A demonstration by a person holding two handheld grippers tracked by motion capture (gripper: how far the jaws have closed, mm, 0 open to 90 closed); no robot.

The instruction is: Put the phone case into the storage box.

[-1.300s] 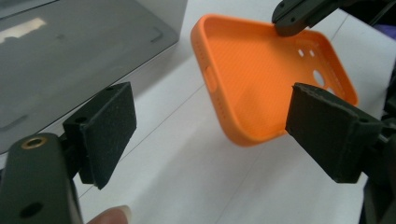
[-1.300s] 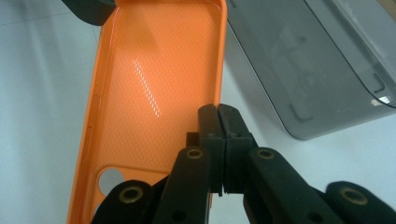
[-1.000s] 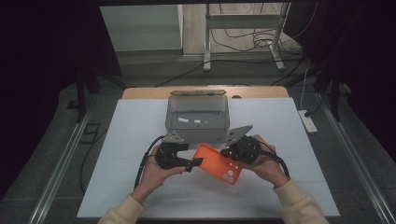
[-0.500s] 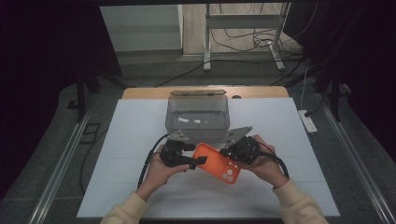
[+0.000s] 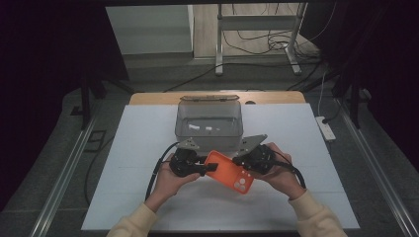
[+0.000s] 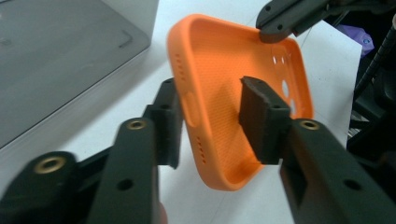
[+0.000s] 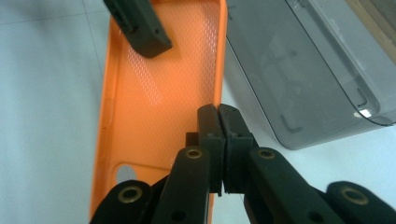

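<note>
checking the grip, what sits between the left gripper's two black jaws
One long side wall of the orange silicone phone case stands in the gap of the left gripper, as the left gripper view shows; the jaws are spread, not pressed on it.

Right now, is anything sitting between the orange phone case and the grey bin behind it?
Nothing visible does. The orange phone case is held between the left gripper and the right gripper, just in front of the grey bin. The strip of white table between them is bare.
</note>
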